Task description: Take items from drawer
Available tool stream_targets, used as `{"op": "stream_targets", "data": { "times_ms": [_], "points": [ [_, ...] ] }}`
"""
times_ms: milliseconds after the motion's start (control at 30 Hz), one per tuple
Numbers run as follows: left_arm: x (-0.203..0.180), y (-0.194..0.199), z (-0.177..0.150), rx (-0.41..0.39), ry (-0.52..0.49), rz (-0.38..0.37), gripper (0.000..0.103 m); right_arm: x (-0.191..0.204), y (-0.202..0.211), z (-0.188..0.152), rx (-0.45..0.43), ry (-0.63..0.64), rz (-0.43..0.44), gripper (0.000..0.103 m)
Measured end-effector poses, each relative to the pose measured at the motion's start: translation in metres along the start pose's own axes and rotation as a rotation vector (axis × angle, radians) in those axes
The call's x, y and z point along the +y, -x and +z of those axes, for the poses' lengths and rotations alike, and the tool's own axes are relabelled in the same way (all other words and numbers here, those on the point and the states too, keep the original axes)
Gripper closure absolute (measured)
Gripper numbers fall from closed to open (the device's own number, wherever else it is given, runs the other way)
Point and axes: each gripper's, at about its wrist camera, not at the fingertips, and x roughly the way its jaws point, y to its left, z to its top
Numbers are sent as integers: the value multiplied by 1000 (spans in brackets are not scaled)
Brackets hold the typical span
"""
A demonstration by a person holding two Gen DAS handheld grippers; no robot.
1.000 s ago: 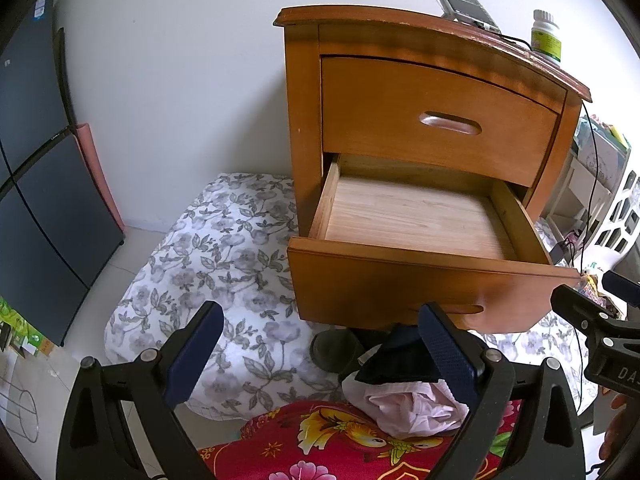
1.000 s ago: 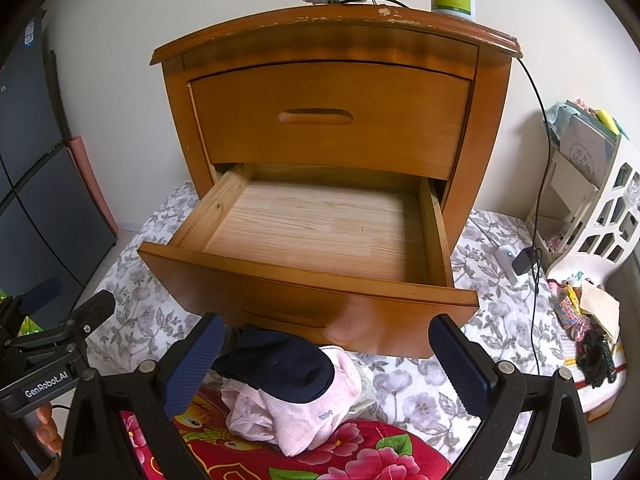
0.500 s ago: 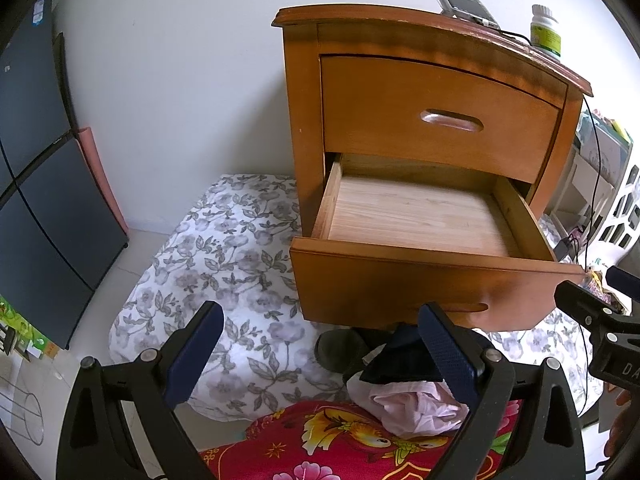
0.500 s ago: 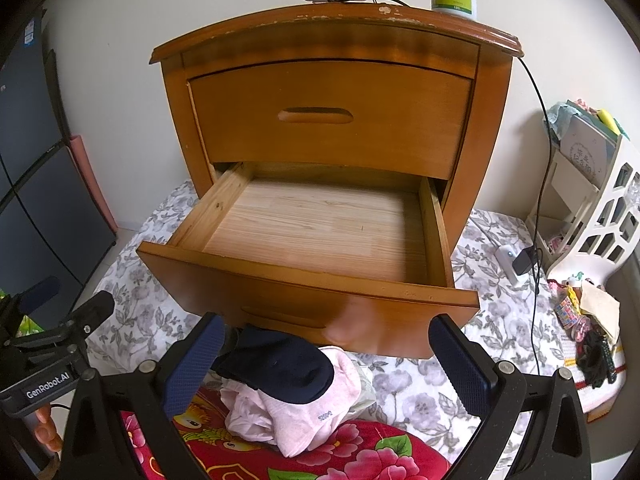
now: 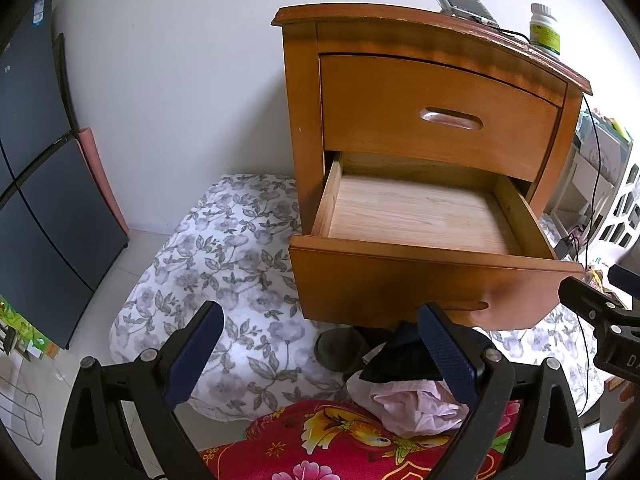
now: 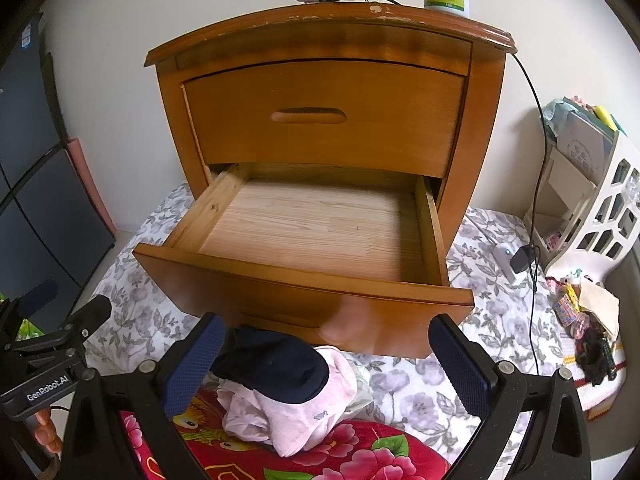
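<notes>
The lower drawer of the wooden nightstand stands pulled out, its pale plank bottom bare. Just below its front, a navy sock lies on pink clothes over a red floral blanket. Left hand-held gripper and right hand-held gripper both gape wide, holding nothing. Since a second ago the views have barely shifted; nothing moved

The nightstand was orange-brown, its drawer floor pale wood. Near it lay a navy sock, pink cloth and a red floral blanket on grey-flowered white bedding.
</notes>
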Motion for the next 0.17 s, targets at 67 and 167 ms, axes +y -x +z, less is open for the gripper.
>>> {"op": "stream_targets", "data": {
  "times_ms": [67, 167],
  "points": [
    [0, 0, 0, -1, -2, -1, 5, 0, 0, 0, 1, -1, 0, 0],
    [0, 0, 0, 6, 2, -6, 5, 0, 0, 0, 2, -3, 0, 0]
  ]
}}
